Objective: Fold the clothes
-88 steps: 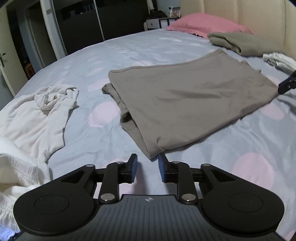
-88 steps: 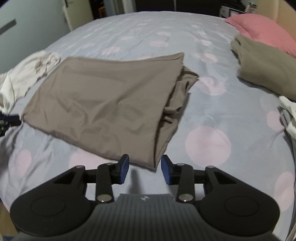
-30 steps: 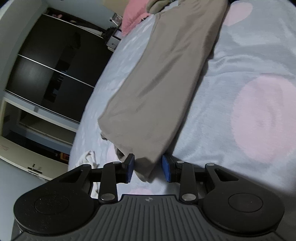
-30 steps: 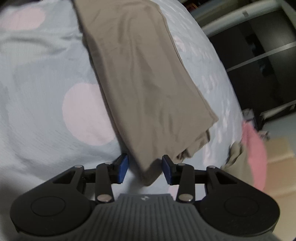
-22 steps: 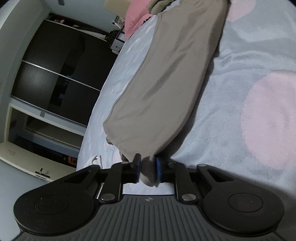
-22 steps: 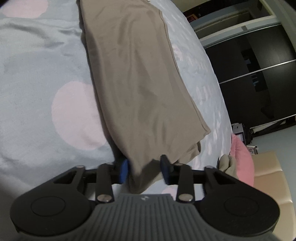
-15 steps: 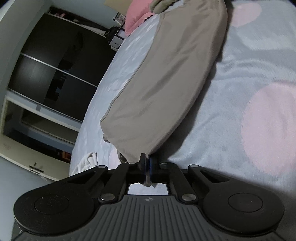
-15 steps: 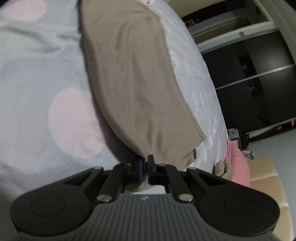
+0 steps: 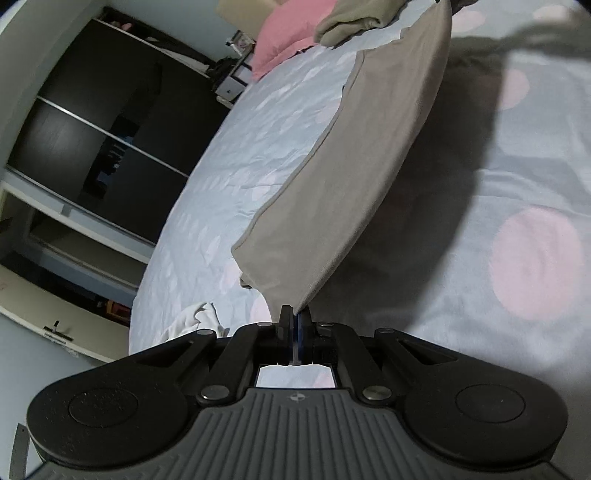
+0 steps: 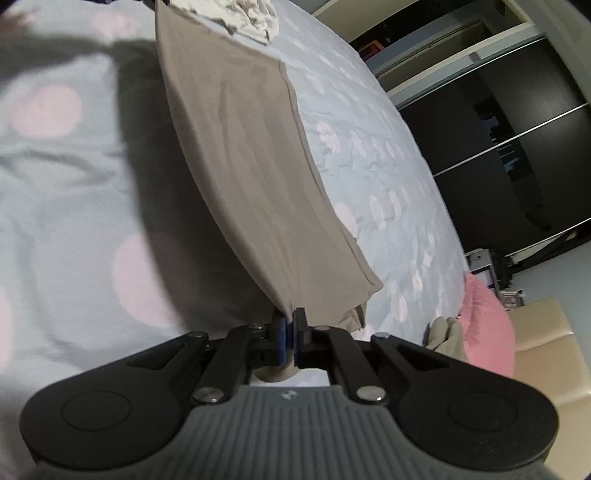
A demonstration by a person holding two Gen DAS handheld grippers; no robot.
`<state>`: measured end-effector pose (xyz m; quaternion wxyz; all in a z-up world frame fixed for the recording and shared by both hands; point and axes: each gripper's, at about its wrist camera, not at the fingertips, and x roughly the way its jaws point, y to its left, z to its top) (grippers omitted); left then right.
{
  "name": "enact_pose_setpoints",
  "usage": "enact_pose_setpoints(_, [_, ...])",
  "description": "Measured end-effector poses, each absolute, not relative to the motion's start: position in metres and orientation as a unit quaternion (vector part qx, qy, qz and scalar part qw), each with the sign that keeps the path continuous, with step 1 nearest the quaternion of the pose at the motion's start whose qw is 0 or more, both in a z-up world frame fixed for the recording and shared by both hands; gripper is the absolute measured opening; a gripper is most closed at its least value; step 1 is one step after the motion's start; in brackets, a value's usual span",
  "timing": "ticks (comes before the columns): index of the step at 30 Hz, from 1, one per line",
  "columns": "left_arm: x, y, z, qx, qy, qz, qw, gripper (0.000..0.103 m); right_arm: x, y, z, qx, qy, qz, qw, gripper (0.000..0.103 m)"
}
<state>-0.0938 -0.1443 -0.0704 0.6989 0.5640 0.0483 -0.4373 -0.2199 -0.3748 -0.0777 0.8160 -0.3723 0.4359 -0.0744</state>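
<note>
I have the left gripper (image 9: 294, 317) and right gripper (image 10: 290, 320) each clenched on a corner of the shirt (image 9: 354, 177). Thin bites. If I pull them apart too hard, a corner could slip onto the bed (image 9: 498, 206).

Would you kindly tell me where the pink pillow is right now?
The pink pillow lies at the head of the bed, top centre in the left wrist view beside a folded olive-green garment; the right wrist view shows it at the right edge, against the beige headboard.

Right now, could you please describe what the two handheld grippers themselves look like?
The left gripper and the right gripper look alike: matte black linkage arms with silver pivot pins, blue pads lining the jaws, two round black discs at the sides, and a grey ribbed body with a small round emblem. No cables, hands or sleeves are visible.
</note>
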Motion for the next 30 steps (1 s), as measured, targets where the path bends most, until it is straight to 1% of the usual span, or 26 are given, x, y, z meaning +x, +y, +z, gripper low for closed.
enact_pose_setpoints(5, [-0.104,-0.127,-0.05,0.58,0.063,-0.462,0.668,0.0,-0.238,-0.363,-0.055,-0.347,0.459,-0.031,0.817,0.004])
enact_pose_setpoints(9, [-0.121,-0.114,-0.055,0.604,0.079,-0.469,0.639,0.0,-0.25,-0.349,-0.048,-0.325,0.482,0.008,0.814,0.004])
enact_pose_setpoints(13, [-0.128,-0.106,-0.07,0.612,0.104,-0.476,0.623,0.0,-0.261,-0.332,-0.054,-0.325,0.5,0.036,0.802,0.004])
enact_pose_setpoints(18, [-0.118,-0.112,-0.091,0.6,0.165,-0.487,0.613,0.0,-0.262,-0.328,-0.078,-0.321,0.531,0.063,0.782,0.005])
enact_pose_setpoints(22, [-0.117,-0.113,-0.095,0.606,0.172,-0.483,0.608,0.004,-0.267,-0.325,-0.085,-0.322,0.541,0.081,0.773,0.007])
enact_pose_setpoints(24, [-0.118,-0.113,-0.092,0.603,0.177,-0.483,0.61,0.007,-0.267,-0.326,-0.082,-0.316,0.54,0.087,0.775,0.014])
enact_pose_setpoints(26, [-0.118,-0.113,-0.084,0.586,0.191,-0.487,0.619,0.012,-0.268,-0.327,-0.076,-0.308,0.533,0.087,0.784,0.019])
enact_pose_setpoints(29, [-0.115,-0.113,-0.069,0.552,0.216,-0.498,0.633,0.015,-0.268,-0.334,-0.057,-0.28,0.511,0.078,0.809,0.032])
enact_pose_setpoints(30, [-0.114,-0.112,-0.063,0.54,0.221,-0.502,0.638,0.016,-0.268,-0.337,-0.05,-0.271,0.504,0.07,0.817,0.034])
